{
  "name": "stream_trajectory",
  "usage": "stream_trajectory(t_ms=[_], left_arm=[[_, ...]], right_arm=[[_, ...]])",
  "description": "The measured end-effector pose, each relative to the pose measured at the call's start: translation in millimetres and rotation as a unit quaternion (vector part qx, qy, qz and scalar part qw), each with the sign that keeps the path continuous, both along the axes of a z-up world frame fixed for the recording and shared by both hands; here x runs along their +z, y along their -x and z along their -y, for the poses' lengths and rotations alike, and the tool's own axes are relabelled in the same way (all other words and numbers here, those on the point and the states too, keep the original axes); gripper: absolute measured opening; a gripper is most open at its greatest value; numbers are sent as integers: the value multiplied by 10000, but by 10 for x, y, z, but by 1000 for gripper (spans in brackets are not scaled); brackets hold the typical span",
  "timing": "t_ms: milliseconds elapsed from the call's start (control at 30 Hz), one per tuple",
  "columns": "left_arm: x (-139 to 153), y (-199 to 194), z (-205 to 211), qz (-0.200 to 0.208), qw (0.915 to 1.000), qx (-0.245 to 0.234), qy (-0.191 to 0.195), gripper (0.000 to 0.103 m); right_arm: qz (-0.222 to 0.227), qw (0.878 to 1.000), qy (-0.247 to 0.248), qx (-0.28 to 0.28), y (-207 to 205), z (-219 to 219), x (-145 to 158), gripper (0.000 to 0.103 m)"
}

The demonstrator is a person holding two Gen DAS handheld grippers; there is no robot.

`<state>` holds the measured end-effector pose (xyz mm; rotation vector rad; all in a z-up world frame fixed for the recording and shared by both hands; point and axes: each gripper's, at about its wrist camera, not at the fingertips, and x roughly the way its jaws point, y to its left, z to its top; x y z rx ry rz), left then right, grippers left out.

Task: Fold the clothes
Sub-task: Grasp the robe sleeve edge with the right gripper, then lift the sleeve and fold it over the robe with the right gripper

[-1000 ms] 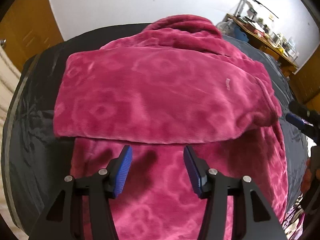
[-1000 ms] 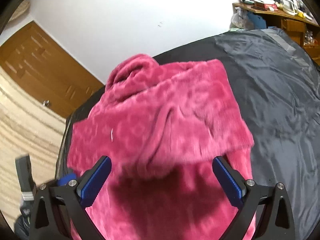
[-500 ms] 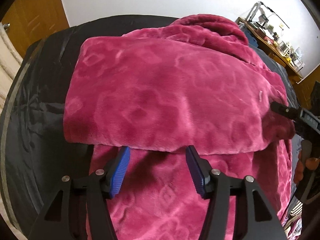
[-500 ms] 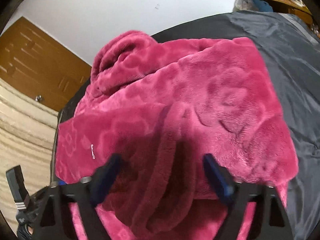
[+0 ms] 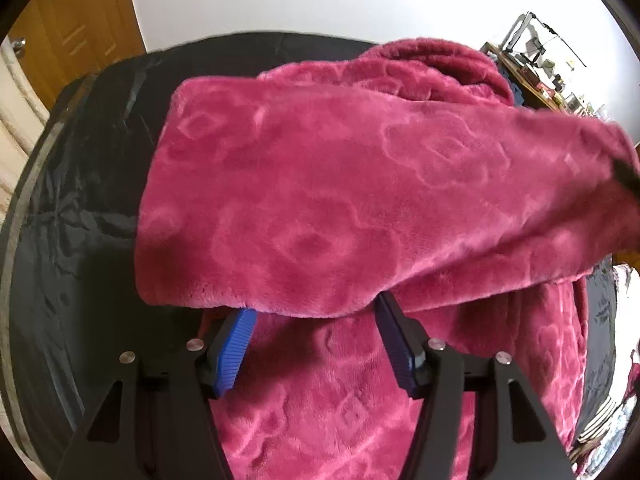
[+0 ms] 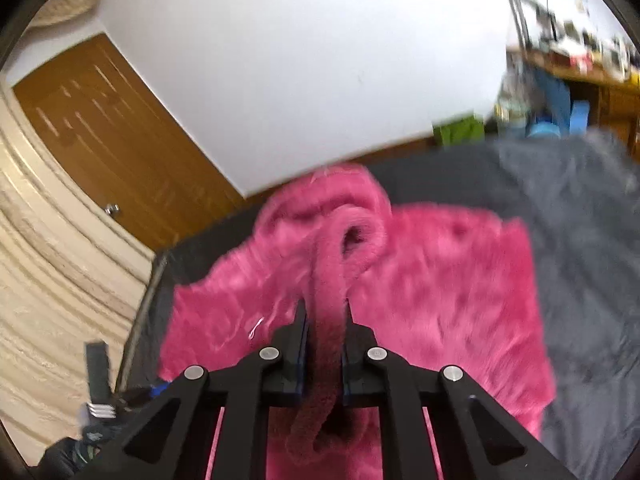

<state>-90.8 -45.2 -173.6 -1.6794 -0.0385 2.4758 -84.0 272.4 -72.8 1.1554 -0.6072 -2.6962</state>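
A plush magenta robe point(image 5: 340, 200) lies on a black-covered round table point(image 5: 80, 184). One sleeve is folded across its body. My left gripper point(image 5: 314, 312) is open, its blue pads at the lower hem of that folded sleeve, tips slipping just under the edge. In the right wrist view my right gripper point(image 6: 323, 320) is shut on a thick fold of the robe point(image 6: 440, 280), which bunches up between the pads and lifts off the table. The right gripper's tip shows in the left wrist view point(image 5: 624, 172) at the sleeve's right end.
A wooden door point(image 6: 104, 128) and cream curtain point(image 6: 48, 280) stand to the left. A cluttered wooden shelf point(image 5: 536, 76) is at the back right. The table's grey cover point(image 6: 580, 240) extends right of the robe.
My right gripper closed on a fold of the robe and raised it. My left gripper moved forward until its tips reached under the sleeve's hem.
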Motion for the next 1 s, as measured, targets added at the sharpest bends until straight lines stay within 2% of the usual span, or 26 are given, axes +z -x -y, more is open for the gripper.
stream_trajectory(t_ms=[100, 200, 300, 400, 433, 500, 533, 567, 800, 1000], left_arm=[[16, -7, -9, -118, 9998, -32, 183, 66], [-29, 4, 24, -20, 9999, 33, 100, 67], [-55, 26, 87, 21, 10000, 44, 85, 67], [-64, 36, 45, 42, 9999, 10, 120, 67], [-66, 37, 39, 51, 9999, 4, 126, 67], [-62, 27, 35, 58, 9999, -7, 123, 67], [-60, 21, 33, 62, 9999, -12, 121, 68], [-61, 18, 36, 67, 9999, -20, 125, 68], [-81, 4, 86, 124, 9999, 28, 104, 70], [-90, -15, 123, 142, 9998, 27, 127, 70]], right_arm=[[-275, 9982, -336, -402, -71, -160, 234, 12], [-152, 9959, -680, -575, -69, -294, 226, 12], [177, 9992, -194, -316, -37, -367, 1, 12], [457, 9985, 57, -310, -5, -387, -248, 16], [540, 9979, 140, -319, 1, -402, -332, 22], [699, 9964, 344, -344, -2, -450, -497, 46], [779, 9952, 460, -361, 8, -466, -572, 67], [842, 9941, 577, -374, 13, -481, -648, 69], [1205, 9856, 1179, -115, 174, -417, -1059, 69], [1439, 9826, 1178, 3, 305, -285, -1329, 69]])
